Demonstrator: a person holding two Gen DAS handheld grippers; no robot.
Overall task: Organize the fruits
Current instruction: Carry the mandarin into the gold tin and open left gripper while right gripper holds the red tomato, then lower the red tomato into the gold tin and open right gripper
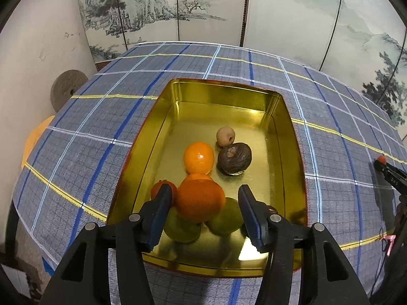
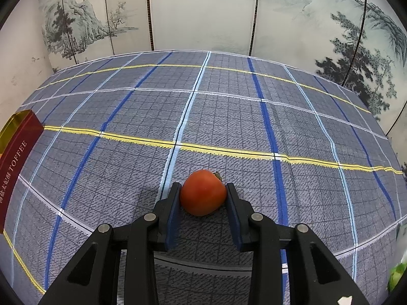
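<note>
Red tomato (image 2: 203, 195) clamped by right fingers (image 2: 175, 203) | left fingers (image 1: 162, 203) apart, empty

Plaid tablecloth (image 2: 229, 117), painted screen (image 2: 203, 12)

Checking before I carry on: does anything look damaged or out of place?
The dark brown fruit in the gold tin looks shrivelled, with a pale blemish. One red fruit sits outside on the cloth, between the right gripper's jaws.

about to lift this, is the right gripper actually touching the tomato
Touching. The right wrist view shows both fingers of the right gripper pressed flush against the tomato's sides, no gap visible.
</note>
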